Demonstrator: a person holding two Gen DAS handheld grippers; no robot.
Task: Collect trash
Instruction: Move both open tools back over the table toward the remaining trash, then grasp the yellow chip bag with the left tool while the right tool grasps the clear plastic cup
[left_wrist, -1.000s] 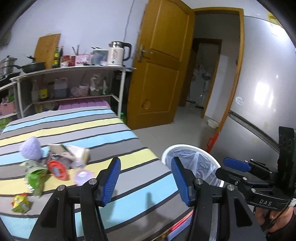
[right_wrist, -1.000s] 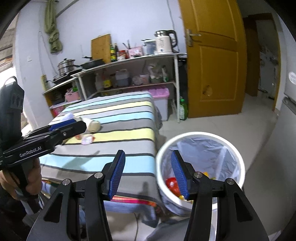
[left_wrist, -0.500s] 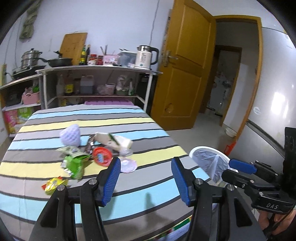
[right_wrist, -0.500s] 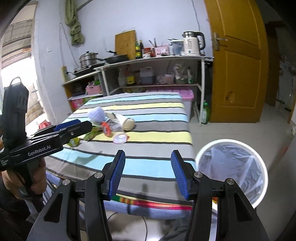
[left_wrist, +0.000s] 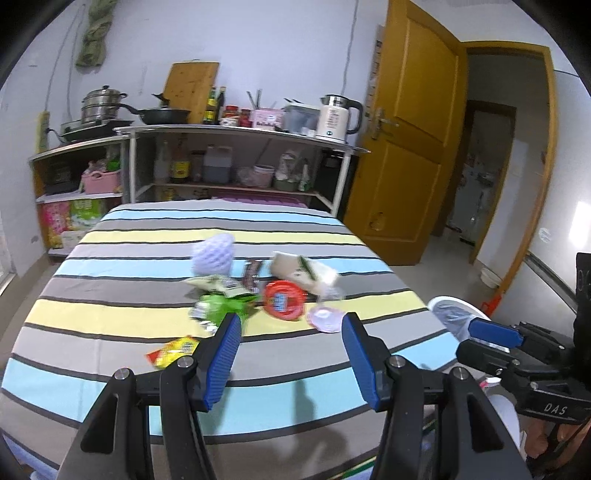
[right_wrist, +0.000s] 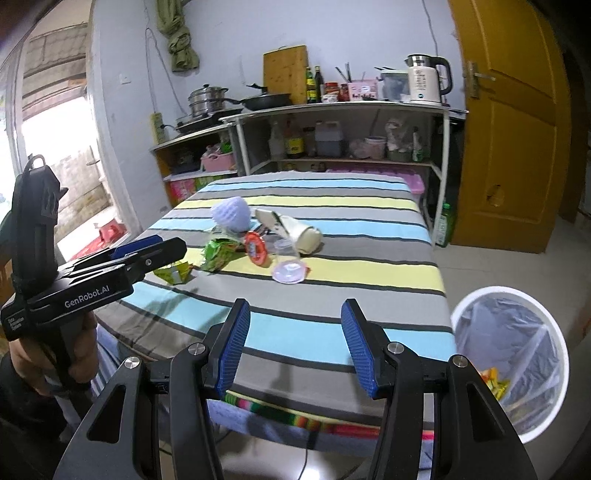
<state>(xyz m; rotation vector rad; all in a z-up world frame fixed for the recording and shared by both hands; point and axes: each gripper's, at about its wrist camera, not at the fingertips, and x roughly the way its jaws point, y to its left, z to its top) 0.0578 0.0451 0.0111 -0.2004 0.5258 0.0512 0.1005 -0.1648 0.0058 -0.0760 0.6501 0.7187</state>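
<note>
A pile of trash lies mid-table on the striped cloth (left_wrist: 110, 295): a purple foam net (left_wrist: 212, 254), a green wrapper (left_wrist: 221, 304), a red round lid (left_wrist: 284, 299), a clear plastic cup (left_wrist: 325, 317) on its side, a cream carton (left_wrist: 303, 273) and a yellow-red sachet (left_wrist: 173, 350). My left gripper (left_wrist: 291, 321) hovers open and empty over the near table edge, short of the pile. My right gripper (right_wrist: 295, 310) is also open and empty, near the table's front right part. The white bin (right_wrist: 509, 332) with a clear liner stands on the floor to its right, with some wrappers inside.
Behind the table stand metal shelves (left_wrist: 240, 129) with a kettle, pans, bottles and jars. A brown door (left_wrist: 406, 147) is open at the right. A hand (right_wrist: 55, 362) holds the left gripper's handle. The right gripper's fingers (left_wrist: 491, 332) show beside the bin's rim (left_wrist: 448, 301).
Both grippers have swung left from over the bin toward the table. The trash pile has come to the middle of both views and the bin has slid to the right edge. Jaws unchanged.
</note>
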